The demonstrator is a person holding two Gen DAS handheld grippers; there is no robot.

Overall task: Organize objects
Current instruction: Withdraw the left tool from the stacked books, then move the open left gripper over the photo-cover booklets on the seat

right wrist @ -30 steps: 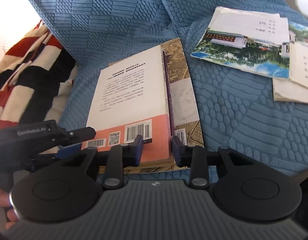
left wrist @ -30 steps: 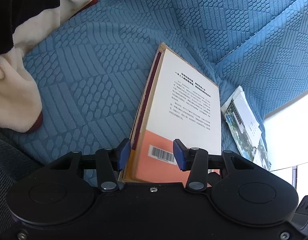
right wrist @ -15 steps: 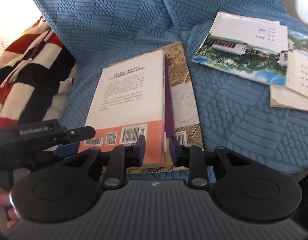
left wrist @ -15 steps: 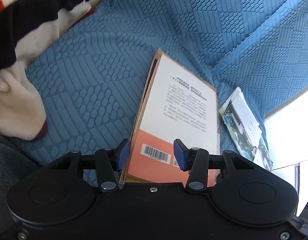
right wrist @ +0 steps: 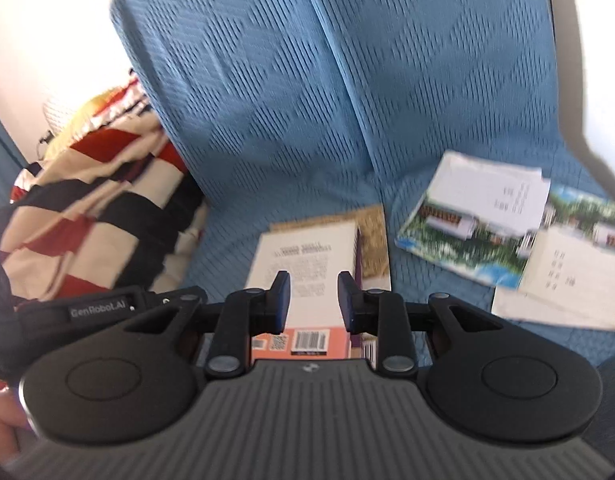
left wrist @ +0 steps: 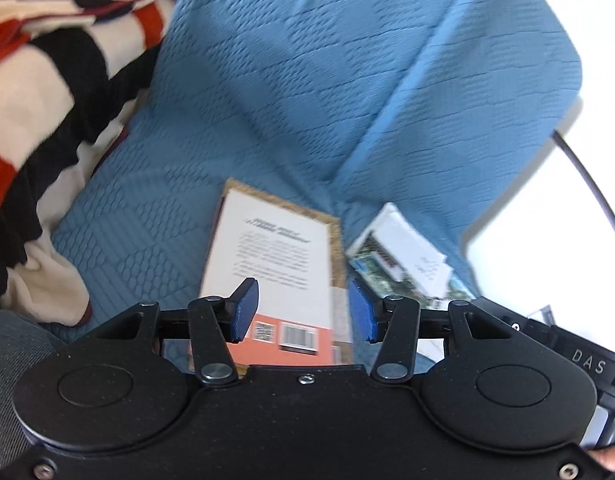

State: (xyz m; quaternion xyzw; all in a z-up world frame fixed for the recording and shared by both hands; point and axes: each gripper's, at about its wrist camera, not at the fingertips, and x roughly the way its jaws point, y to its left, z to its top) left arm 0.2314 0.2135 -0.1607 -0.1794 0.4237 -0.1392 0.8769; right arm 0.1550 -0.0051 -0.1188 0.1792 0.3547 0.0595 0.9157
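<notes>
A white and orange book (left wrist: 275,248) lies face down on a brown patterned book (left wrist: 337,248), on the seat of a blue sofa (left wrist: 287,80). My left gripper (left wrist: 303,308) hangs well above the stack; its jaws are opening and nothing is between them. In the right wrist view the same stack (right wrist: 307,256) lies below my right gripper (right wrist: 313,296), which is open and holds nothing. Both pictures are blurred.
Booklets with a garden photo on the cover (right wrist: 479,232) and loose white sheets (right wrist: 567,264) lie on the seat to the right of the stack. A red, black and cream striped blanket (right wrist: 91,208) is heaped at the left. The sofa back rises behind.
Both grippers have risen away from the book stack, which now looks smaller and farther. More of the sofa back and the blanket shows. The left jaws stand slightly wider.
</notes>
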